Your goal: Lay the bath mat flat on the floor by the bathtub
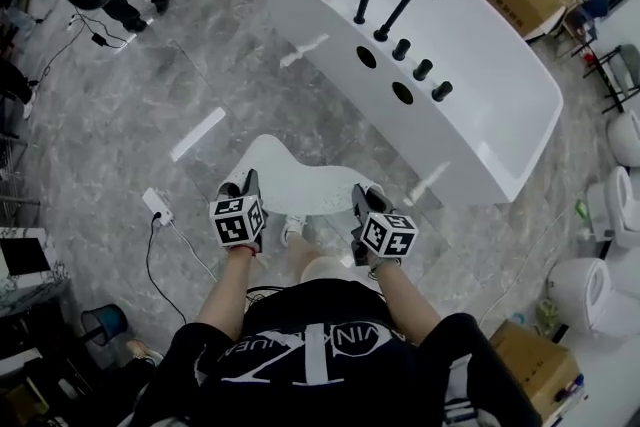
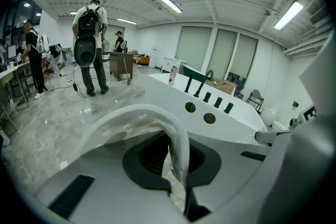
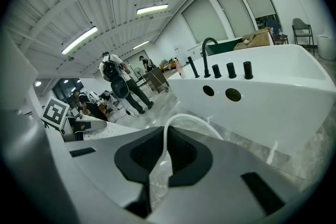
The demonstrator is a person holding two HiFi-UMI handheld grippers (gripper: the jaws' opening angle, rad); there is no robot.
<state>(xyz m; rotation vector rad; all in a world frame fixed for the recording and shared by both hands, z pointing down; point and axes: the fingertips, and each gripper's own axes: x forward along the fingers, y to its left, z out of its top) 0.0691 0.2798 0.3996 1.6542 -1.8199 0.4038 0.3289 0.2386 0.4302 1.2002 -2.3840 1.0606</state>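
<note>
We find the left gripper (image 1: pixel 242 187) clenched on one near corner of the bath mat (image 1: pixel 300 177). In the left gripper view the translucent white edge runs pinched between the two dark pads. The right gripper (image 1: pixel 367 197) is likewise clamped on the opposite near corner, with a thin fold of the mat nipped between its pads. Both grippers sit side by side just below centre of the head view. The mat spans between them and arches away toward the bathtub (image 1: pixel 480 140), which fills the upper right of the frame. The mat is therefore lifted and curved, and along its held edge it is clear of the floor (image 1: pixel 130 125). Whether its far edge touches the floor we cannot tell. We judge the pick-up and the approach to the tub as done and the placement as outstanding: the mat is yet to be lowered beside the tub wall, spread without folds, and released from both grips.
</note>
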